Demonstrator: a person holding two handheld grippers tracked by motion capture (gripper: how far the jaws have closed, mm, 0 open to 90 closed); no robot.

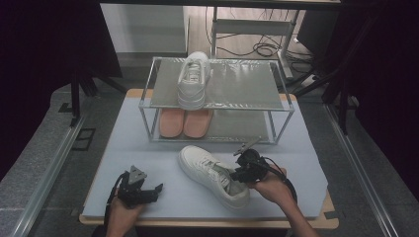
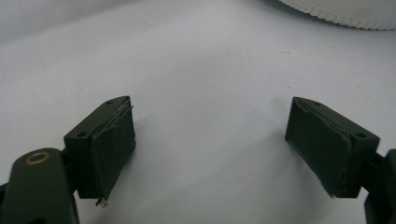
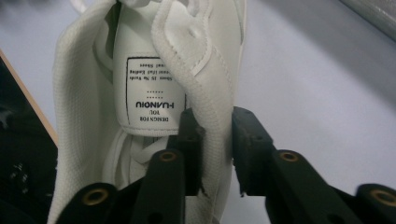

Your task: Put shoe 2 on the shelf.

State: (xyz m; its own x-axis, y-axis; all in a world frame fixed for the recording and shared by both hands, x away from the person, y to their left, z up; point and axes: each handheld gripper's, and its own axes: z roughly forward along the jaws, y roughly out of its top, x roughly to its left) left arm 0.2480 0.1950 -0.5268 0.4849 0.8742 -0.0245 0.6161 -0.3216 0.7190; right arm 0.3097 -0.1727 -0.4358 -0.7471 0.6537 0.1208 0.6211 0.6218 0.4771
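A white sneaker [image 1: 212, 174] lies on the pale blue mat, toe toward the rack, heel toward me. My right gripper [image 1: 241, 172] is shut on the collar wall of this sneaker [image 3: 154, 84], one jaw inside the opening, one outside. Its tongue label is readable in the right gripper view. My left gripper [image 1: 148, 193] rests low at the front left of the mat, open and empty [image 2: 210, 144]. The sneaker's sole edge [image 2: 341, 14] shows at the top of the left gripper view. A second white sneaker [image 1: 193, 79] stands on the top shelf of the metal rack [image 1: 247, 84].
A pair of pink shoes [image 1: 185, 122] sits on the rack's lower shelf. The rack stands at the back of the mat [image 1: 128, 138]. The table's wooden front edge [image 1: 207, 223] runs just below my hands. Cables lie on the floor behind the rack.
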